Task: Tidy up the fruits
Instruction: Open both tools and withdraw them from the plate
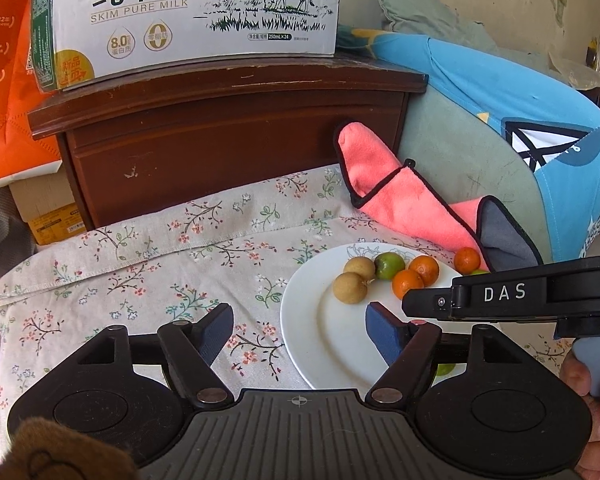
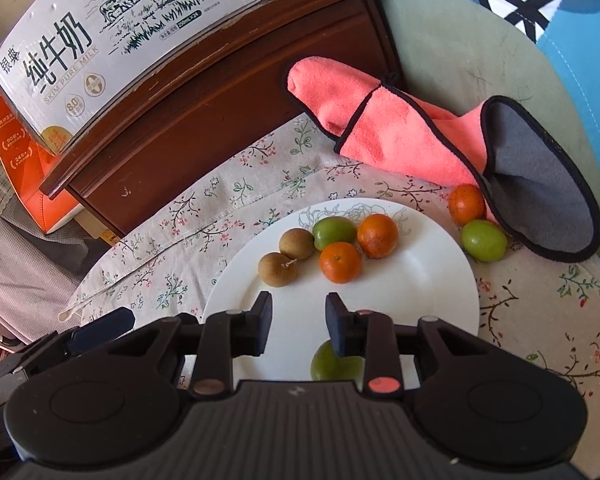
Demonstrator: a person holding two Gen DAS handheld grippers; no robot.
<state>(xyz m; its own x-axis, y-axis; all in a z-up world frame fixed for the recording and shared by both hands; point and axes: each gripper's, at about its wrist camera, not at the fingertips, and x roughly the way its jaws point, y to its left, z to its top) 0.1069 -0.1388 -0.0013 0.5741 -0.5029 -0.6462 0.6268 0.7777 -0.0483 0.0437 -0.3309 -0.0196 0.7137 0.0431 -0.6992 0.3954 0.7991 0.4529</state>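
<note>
Your right gripper hung released over the glossy white plate; your left gripper gaped too. Round mandarins, rough brown longans sat clustered.

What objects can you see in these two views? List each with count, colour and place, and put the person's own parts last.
plate: one, white, on the cloth
oranges: three, orange; two on the plate, one beside the towel
green fruits: three, green; two on the plate, one beside the towel
brown fruits: two, brown, on the plate
towel: one, pink and grey, behind the plate
tablecloth: one, floral
cabinet: one, dark brown
milk carton: one, white, atop the cabinet
left gripper: open
right gripper: open
</note>
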